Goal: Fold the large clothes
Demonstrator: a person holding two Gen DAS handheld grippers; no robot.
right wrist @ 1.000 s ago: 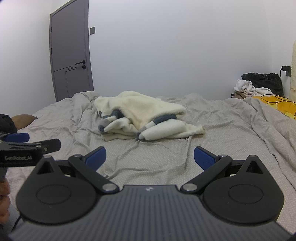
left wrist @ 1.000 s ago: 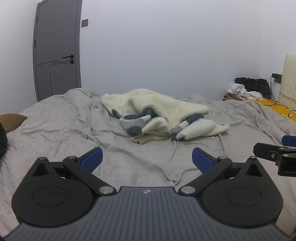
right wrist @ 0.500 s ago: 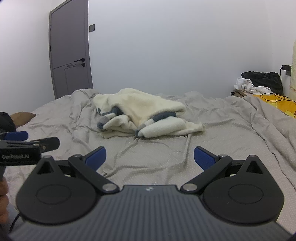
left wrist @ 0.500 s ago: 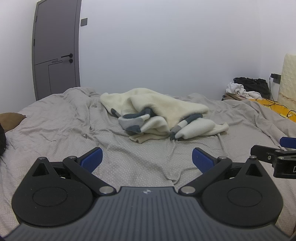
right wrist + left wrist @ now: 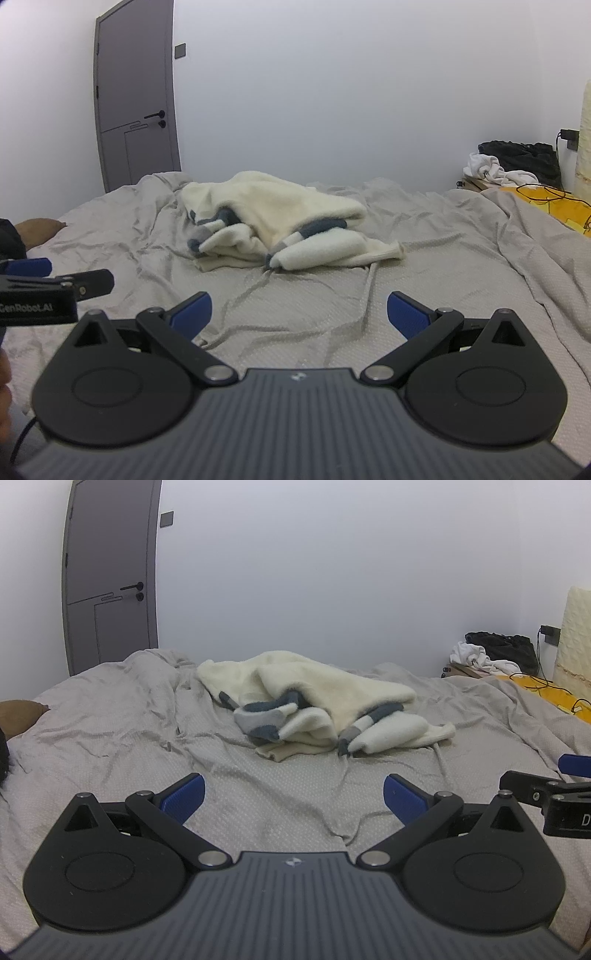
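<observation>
the cream fleece garment with grey and navy striped cuffs [image 5: 317, 705] lies in a loose heap near the middle of the bed covered in a wrinkled grey dotted sheet [image 5: 110, 738], well apart from both tools, so nothing about the fold has begun. it is bunched on itself, with sleeves tucked under the body and the banded cuffs poking out toward the camera, which suggests it will first need to be spread flat before any fold can be made. the left gripper [image 5: 293, 794] is held low over the near part of the sheet with its blue-padded jaws spread wide and empty, aimed at the left side of the heap; the right gripper [image 5: 299, 312] sits level beside it, jaws equally wide and holding nothing, pointed at the right cuff and the flat hem edge [image 5: 384, 253]. this side-by-side, open stance looks like preparation for a two-handed reach, one tool per side, since a large soft piece will sag and fold wrongly if lifted from a single point. the grey door [image 5: 110, 576], the dark and white pile of clothes on a side stand [image 5: 495, 653] and the yellow fabric with cables [image 5: 554, 206] lie clear of the working area.
</observation>
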